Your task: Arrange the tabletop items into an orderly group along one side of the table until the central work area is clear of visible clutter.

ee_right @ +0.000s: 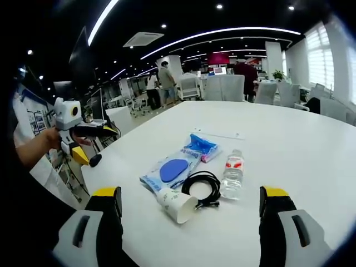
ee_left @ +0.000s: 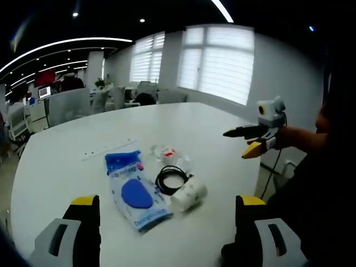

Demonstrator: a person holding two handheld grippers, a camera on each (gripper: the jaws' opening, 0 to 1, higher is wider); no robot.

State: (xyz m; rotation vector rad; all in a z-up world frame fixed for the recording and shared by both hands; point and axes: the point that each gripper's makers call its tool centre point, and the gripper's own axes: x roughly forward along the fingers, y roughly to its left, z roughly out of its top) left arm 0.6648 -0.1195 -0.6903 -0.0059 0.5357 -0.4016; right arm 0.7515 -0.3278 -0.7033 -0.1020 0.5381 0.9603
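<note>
Left gripper (ee_left: 167,222), left gripper view: two black jaws with yellow tips rise at the bottom edge, set wide apart, nothing between them, held above the near part of the round white table (ee_left: 67,150).

Just past the jaws lies a white paper cup (ee_left: 189,196) on its side, mouth turned toward the camera's right. Touching its far side is a coiled black cable (ee_left: 171,179). Left of both lies a flat blue-and-white plastic package (ee_left: 135,192) with a dark blue oval showing through it. Beyond the cable lies a clear plastic water bottle (ee_left: 168,154) with a red-and-white label, on its side. All four sit clustered near the table's middle.

Far right, off the table edge, the right gripper (ee_left: 250,142) is held in a hand (ee_left: 286,137); its black, yellow-tipped jaws are spread.

Right gripper view: own jaws at the bottom likewise wide apart and empty (ee_right: 189,214). Cup (ee_right: 177,204) nearest, cable (ee_right: 203,186) behind it, bottle (ee_right: 232,173) to the right, package (ee_right: 181,165) to the left and beyond. Left gripper (ee_right: 92,142) at far left, off the table.

Far background: office desks, chairs, people standing (ee_right: 165,78).
</note>
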